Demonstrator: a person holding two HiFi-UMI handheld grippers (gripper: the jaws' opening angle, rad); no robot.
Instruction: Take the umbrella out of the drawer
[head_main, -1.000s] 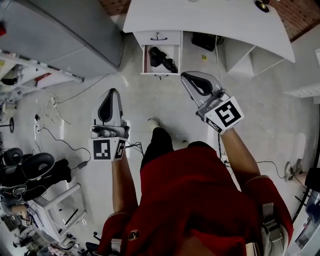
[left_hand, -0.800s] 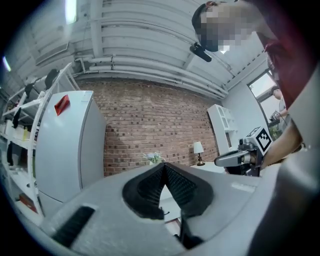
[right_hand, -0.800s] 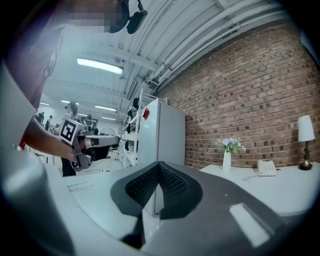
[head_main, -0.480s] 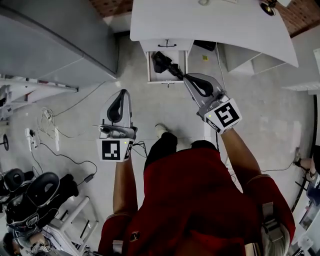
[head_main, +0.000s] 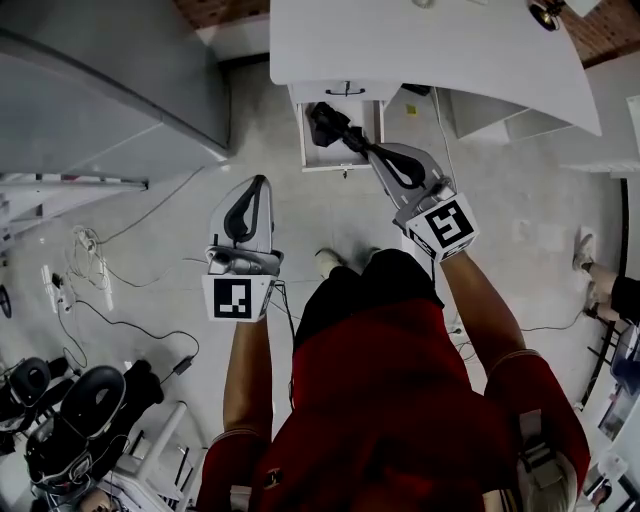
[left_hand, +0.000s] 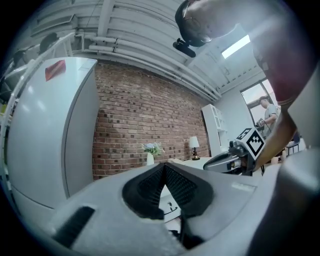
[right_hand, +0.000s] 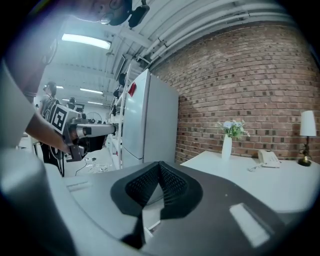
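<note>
Pinched to a point on nothing at the right gripper (head_main: 372, 152) and the left gripper (head_main: 262, 181) alike.

Shown in both gripper views as ribbed pads (right_hand: 145, 182) meeting at their tips with nothing between. On the right, poised at the front lip of the open drawer (head_main: 300, 140), just beside the near end of the black umbrella (head_main: 330, 125); no telling whether touching. Lying slantwise inside that drawer, the umbrella, beneath the white desk (head_main: 430, 50). On the left, held over the pale floor (head_main: 310, 215), well apart from the drawer. Further out, a grey fridge (head_main: 100, 90), a brick wall (right_hand: 260, 85), and on the desk a vase of flowers (right_hand: 227, 145), a telephone (right_hand: 269, 159) and a lamp (right_hand: 307, 130).
</note>
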